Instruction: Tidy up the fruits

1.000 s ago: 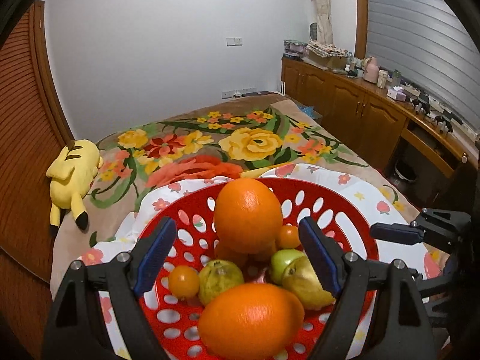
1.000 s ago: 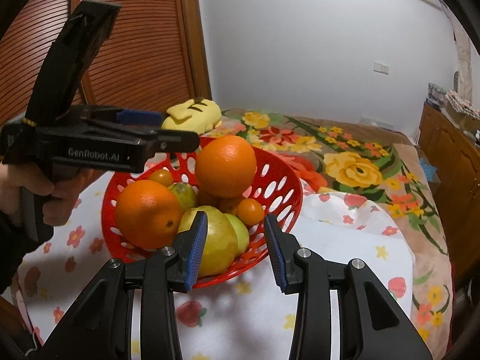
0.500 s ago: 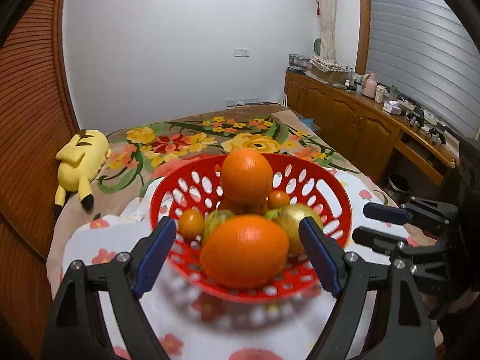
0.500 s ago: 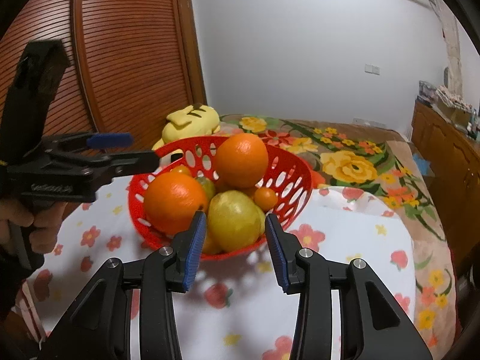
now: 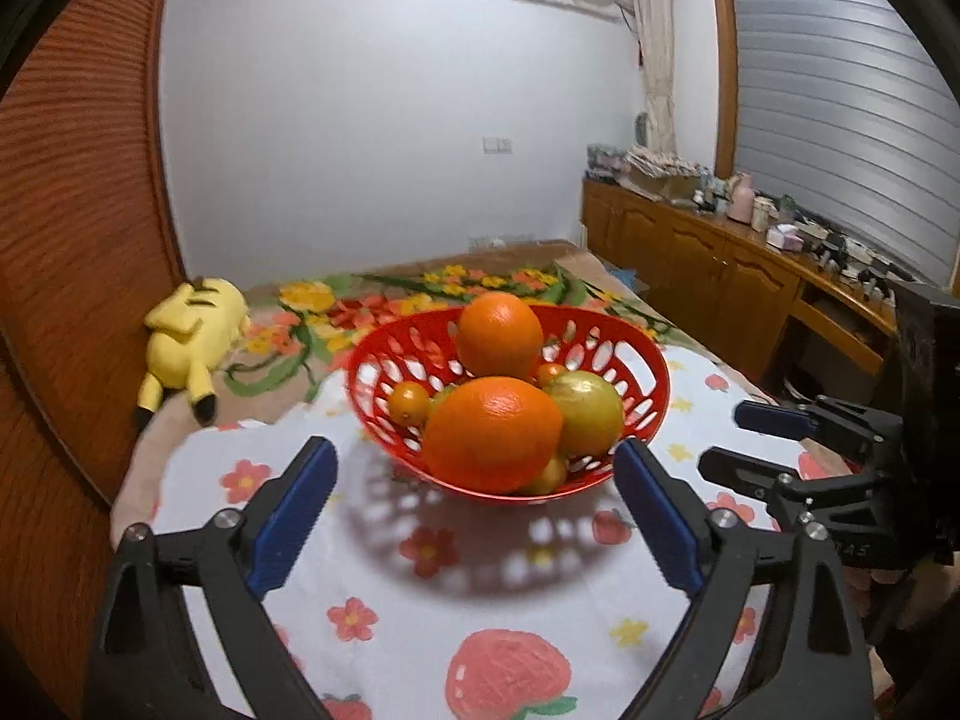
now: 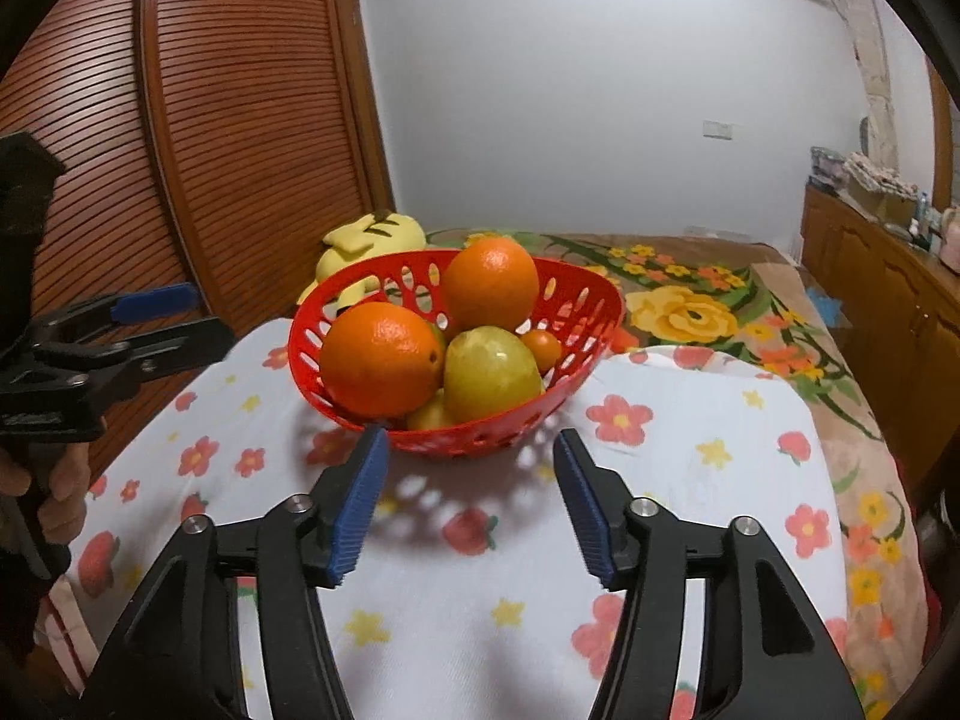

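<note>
A red perforated basket [image 5: 384, 372] [image 6: 298, 348] stands on a white flowered cloth [image 5: 480, 600]. It holds two big oranges, one in front [image 5: 492, 432] [image 6: 381, 357] and one on top [image 5: 499, 333] [image 6: 491, 285]. With them lie a yellow-green pear [image 5: 585, 414] [image 6: 489, 375] and small tangerines [image 5: 409, 403] [image 6: 541, 348]. My left gripper [image 5: 473, 446] sits just short of the basket with its jaws opening wide and nothing between them. My right gripper [image 6: 471, 437] is also a little short of the basket, jaws opening and empty.
A yellow plush toy [image 5: 192, 324] [image 6: 372, 237] lies beyond the basket on a floral blanket [image 6: 690, 312]. A slatted wooden door [image 6: 210, 120] stands on the left and a cluttered wooden cabinet [image 5: 720, 264] on the right. A person's hand [image 6: 54, 498] holds the left gripper.
Both grippers have drawn back from the basket, which now sits beyond their tips. The left jaws spread wider. The right jaws went from nearly shut to well apart.
</note>
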`<action>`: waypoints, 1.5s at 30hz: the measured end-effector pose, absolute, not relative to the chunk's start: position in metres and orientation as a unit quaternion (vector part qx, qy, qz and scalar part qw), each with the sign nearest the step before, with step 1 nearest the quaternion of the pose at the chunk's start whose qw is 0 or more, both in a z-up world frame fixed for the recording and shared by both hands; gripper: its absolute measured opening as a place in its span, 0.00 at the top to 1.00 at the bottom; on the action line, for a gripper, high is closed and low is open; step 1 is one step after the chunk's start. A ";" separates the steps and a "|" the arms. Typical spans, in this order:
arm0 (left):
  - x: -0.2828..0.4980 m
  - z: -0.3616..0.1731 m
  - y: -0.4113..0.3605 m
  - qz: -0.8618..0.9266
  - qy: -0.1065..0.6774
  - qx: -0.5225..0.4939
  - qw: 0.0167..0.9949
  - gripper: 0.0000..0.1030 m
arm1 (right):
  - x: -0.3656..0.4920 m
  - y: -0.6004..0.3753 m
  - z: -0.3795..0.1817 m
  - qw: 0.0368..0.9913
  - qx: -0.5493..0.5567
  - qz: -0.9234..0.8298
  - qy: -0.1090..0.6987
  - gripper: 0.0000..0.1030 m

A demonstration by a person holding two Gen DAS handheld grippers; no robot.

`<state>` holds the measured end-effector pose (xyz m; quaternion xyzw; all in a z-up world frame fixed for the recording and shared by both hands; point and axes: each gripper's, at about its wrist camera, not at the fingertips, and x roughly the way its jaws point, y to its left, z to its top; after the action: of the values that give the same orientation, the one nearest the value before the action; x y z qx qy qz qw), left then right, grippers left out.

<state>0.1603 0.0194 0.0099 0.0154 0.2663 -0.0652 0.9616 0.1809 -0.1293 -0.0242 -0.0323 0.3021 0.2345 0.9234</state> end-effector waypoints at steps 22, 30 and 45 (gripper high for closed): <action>0.103 0.022 0.027 -0.021 0.212 0.004 0.977 0.06 | 0.134 -0.136 0.006 0.953 -0.018 0.200 0.226 0.26; 0.101 0.022 0.026 -0.023 0.212 0.000 0.977 0.06 | 0.130 -0.139 0.008 0.956 -0.015 0.193 0.220 0.26; 0.095 0.022 0.025 -0.024 0.213 -0.003 0.977 0.06 | 0.130 -0.140 0.009 0.957 -0.015 0.192 0.219 0.26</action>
<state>0.0953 0.0252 0.0217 -0.0031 0.2132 -0.0245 0.9767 0.1297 -0.1402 0.0089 -0.0150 0.2188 0.1918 0.9566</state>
